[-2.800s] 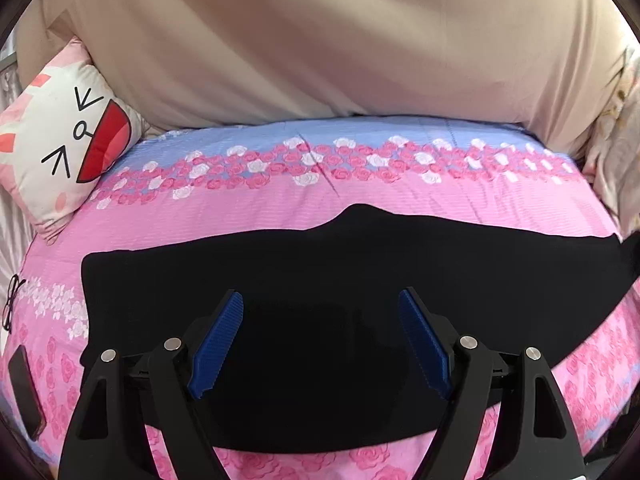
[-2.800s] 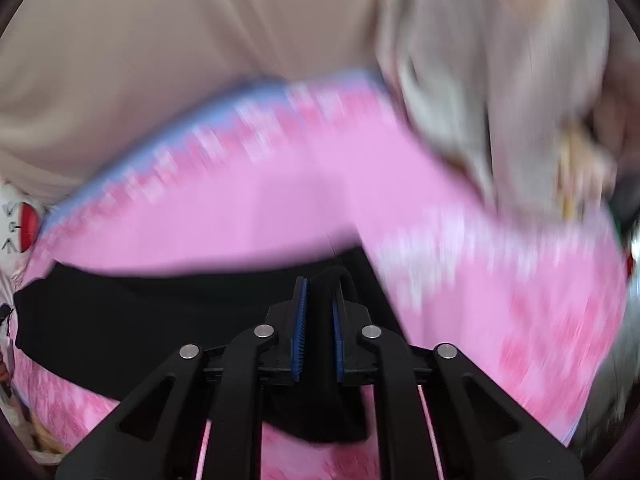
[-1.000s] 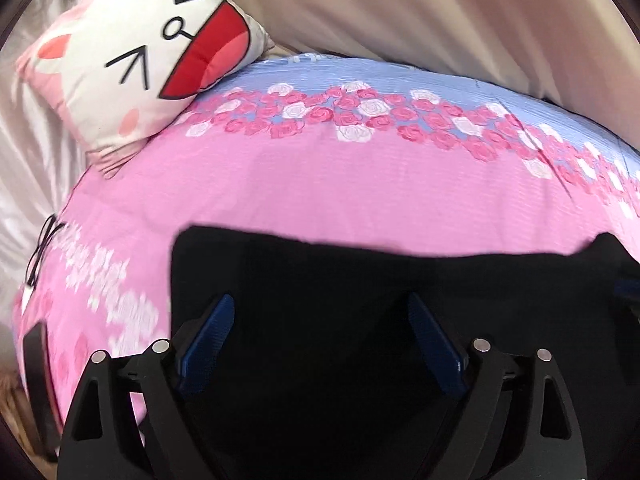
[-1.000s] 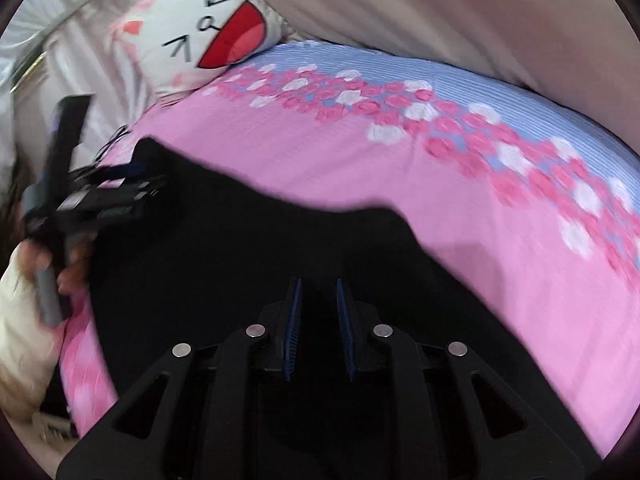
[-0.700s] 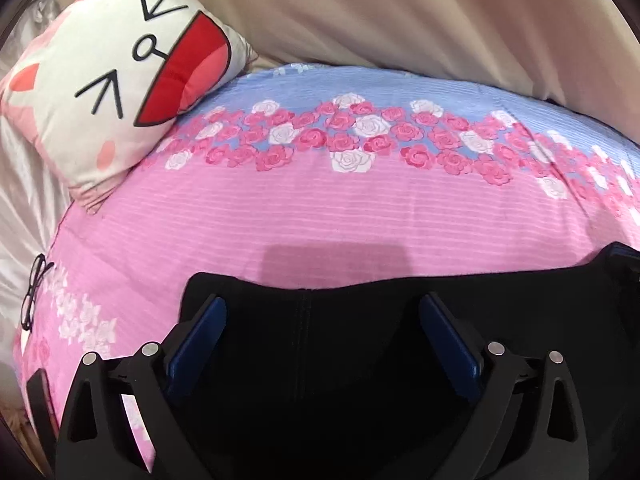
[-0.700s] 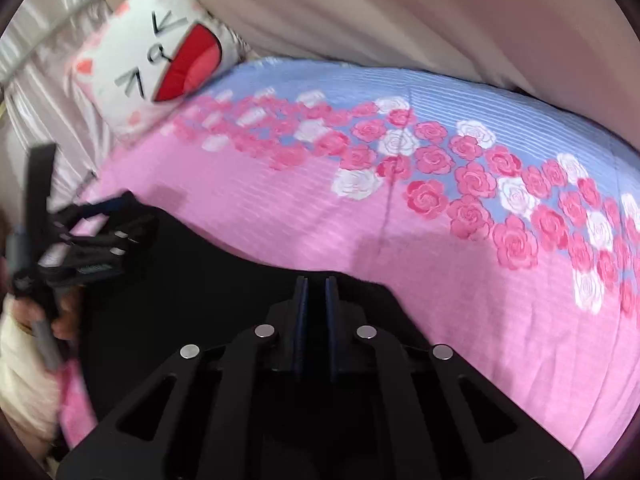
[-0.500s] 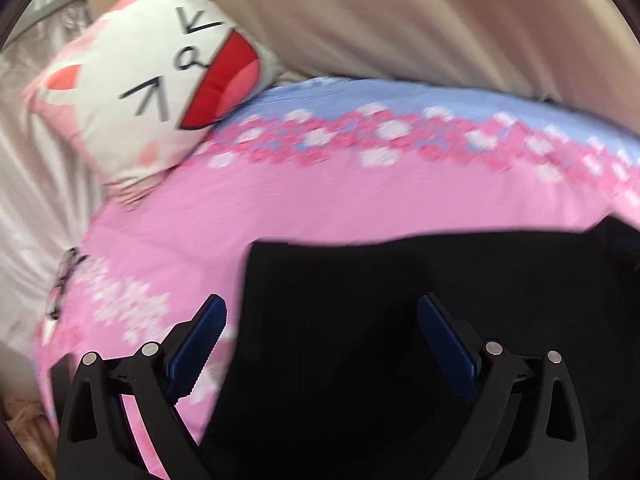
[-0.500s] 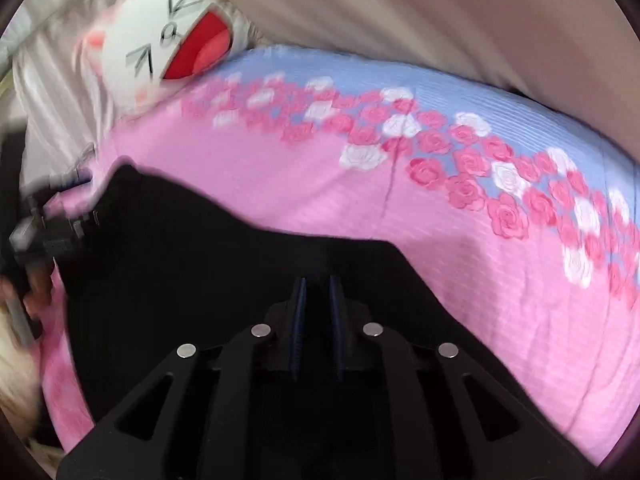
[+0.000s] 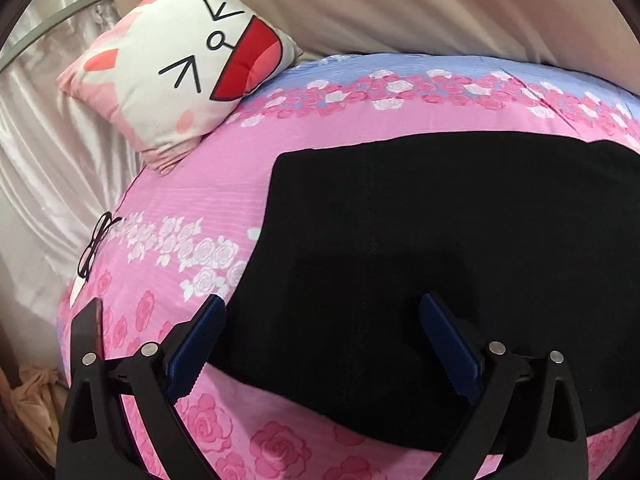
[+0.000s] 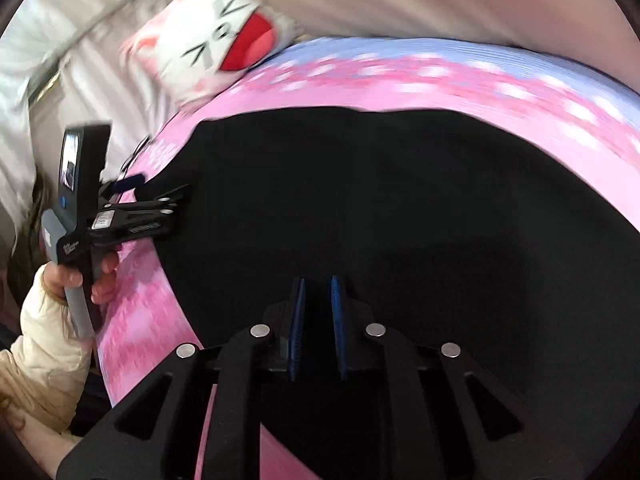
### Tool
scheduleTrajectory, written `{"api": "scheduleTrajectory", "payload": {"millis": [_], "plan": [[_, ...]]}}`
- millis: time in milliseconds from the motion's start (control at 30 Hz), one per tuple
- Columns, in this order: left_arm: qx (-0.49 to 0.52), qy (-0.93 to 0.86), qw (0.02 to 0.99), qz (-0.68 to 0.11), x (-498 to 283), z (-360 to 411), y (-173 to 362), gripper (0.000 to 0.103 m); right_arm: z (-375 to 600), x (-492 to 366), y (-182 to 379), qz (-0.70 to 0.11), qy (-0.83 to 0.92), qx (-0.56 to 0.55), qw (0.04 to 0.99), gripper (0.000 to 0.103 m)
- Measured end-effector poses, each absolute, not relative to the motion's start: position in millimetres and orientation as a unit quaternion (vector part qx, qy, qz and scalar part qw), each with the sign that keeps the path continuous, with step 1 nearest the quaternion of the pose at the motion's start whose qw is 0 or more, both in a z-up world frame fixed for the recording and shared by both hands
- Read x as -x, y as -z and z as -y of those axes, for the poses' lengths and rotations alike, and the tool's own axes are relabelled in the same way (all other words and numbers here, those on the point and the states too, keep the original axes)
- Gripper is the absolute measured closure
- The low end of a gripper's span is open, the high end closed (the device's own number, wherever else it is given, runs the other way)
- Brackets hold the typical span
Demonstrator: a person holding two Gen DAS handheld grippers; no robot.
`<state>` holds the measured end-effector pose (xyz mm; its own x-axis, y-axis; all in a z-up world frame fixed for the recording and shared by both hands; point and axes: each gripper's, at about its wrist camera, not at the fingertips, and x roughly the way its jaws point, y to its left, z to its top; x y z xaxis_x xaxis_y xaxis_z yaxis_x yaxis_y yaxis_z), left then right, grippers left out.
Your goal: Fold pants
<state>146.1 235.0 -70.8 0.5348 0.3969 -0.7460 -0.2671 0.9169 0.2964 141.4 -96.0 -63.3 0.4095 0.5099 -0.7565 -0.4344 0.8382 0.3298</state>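
The black pants (image 9: 440,248) lie folded flat on the pink rose bedspread (image 9: 208,184); they also fill the right wrist view (image 10: 380,208). My left gripper (image 9: 320,312) is open and empty, hovering over the near left part of the pants. It also shows in the right wrist view (image 10: 160,204) at the pants' left edge. My right gripper (image 10: 318,292) hovers above the pants with its blue pads (image 10: 298,320) a narrow gap apart; whether cloth is between them cannot be told.
A cartoon-face pillow (image 9: 184,68) leans at the bed's far left corner. Black glasses (image 9: 94,248) and a dark phone (image 9: 86,336) lie on the left edge. A beige quilt (image 9: 440,4) lines the back. Satin curtain (image 9: 48,152) hangs left.
The right gripper has carried the pants' end over to the left, folding them in half, and its pads have parted slightly. The left gripper drew back and stayed open.
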Motion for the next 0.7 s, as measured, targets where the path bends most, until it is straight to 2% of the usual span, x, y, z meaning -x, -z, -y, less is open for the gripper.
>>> {"api": "scheduleTrajectory", "payload": {"millis": [100,167,300,333,367,400,433,567,633,667,700], "plan": [[-0.071,-0.199,0.869,-0.447,-148,-235,71,0.005,192,-134,64,-0.457,-0.212,-0.097,0.858,0.091],[-0.075,-0.207,0.866,-0.448,-149,-234,72,0.005,269,-125,65,-0.445,-0.167,-0.157,0.866,0.095],[-0.079,-0.224,0.859,-0.454,-152,-232,70,0.005,391,-101,58,-0.413,-0.050,-0.206,0.886,0.096],[-0.081,-0.232,0.856,-0.455,-151,-229,66,0.008,420,-93,56,-0.402,-0.026,-0.225,0.887,0.096],[-0.087,-0.240,0.854,-0.452,-150,-223,60,0.010,451,-80,50,-0.387,0.005,-0.251,0.887,0.094],[-0.095,-0.242,0.857,-0.446,-149,-212,50,0.010,466,-73,42,-0.380,0.042,-0.247,0.891,0.089],[-0.099,-0.236,0.863,-0.436,-149,-202,43,0.010,472,-68,34,-0.373,0.052,-0.230,0.897,0.089],[-0.106,-0.135,0.904,-0.392,-159,-104,6,0.008,465,-78,33,-0.385,-0.034,-0.202,0.900,0.091],[-0.110,-0.067,0.908,-0.399,-172,-46,7,0.008,470,-90,52,-0.422,0.009,-0.150,0.894,0.091],[-0.113,-0.040,0.906,-0.405,-179,-19,11,0.008,488,-88,53,-0.406,0.000,-0.174,0.897,0.098],[-0.120,-0.012,0.902,-0.414,-185,14,18,0.008,506,-83,50,-0.399,0.031,-0.190,0.896,0.097]]}}
